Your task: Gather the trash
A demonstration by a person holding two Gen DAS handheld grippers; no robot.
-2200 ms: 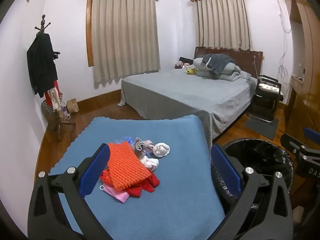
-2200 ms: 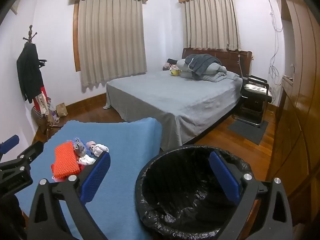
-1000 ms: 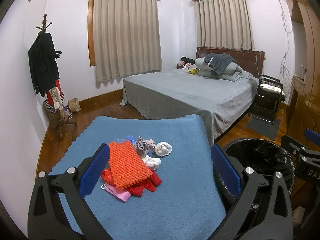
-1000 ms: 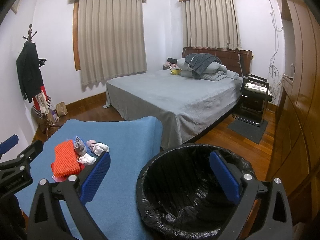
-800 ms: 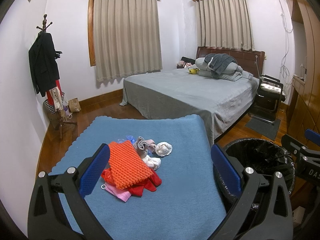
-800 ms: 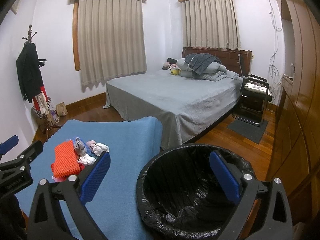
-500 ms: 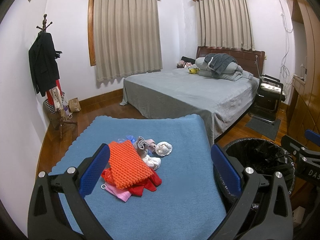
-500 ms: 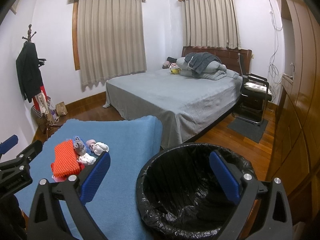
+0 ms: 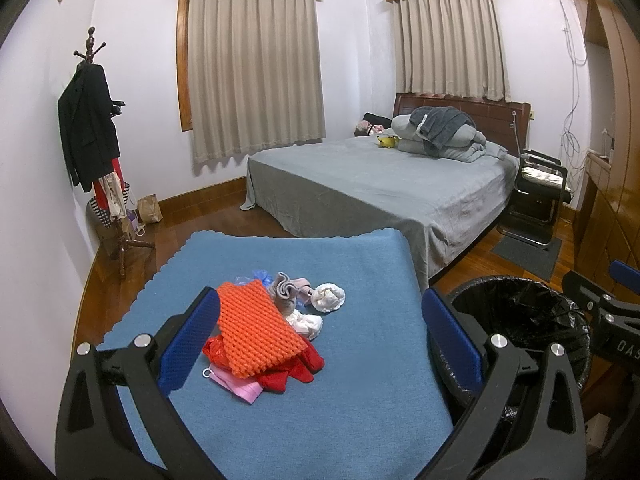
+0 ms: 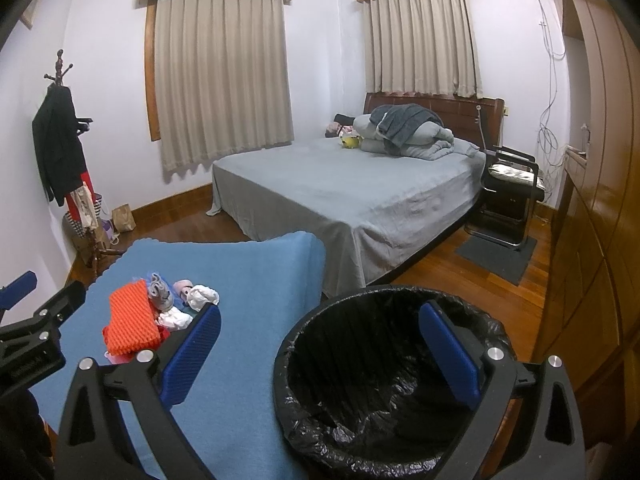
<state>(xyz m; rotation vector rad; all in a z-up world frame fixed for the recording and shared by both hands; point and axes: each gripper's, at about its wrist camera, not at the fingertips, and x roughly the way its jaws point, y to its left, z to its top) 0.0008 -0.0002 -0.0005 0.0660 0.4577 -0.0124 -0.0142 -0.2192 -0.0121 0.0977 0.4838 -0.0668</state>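
Note:
A pile of trash lies on a blue cloth-covered table: an orange foam net on top of red plastic and a pink piece, with a grey rag and white crumpled tissues behind. My left gripper is open and empty, just short of the pile. My right gripper is open and empty above a black-lined trash bin. The pile also shows in the right wrist view, and the bin in the left wrist view.
A grey bed stands behind the table. A coat rack with clothes stands at the left wall. A black chair and a wooden wardrobe are on the right. Wooden floor lies between.
Almost nothing has changed. Both grippers have stayed open with only a slight drift of the views.

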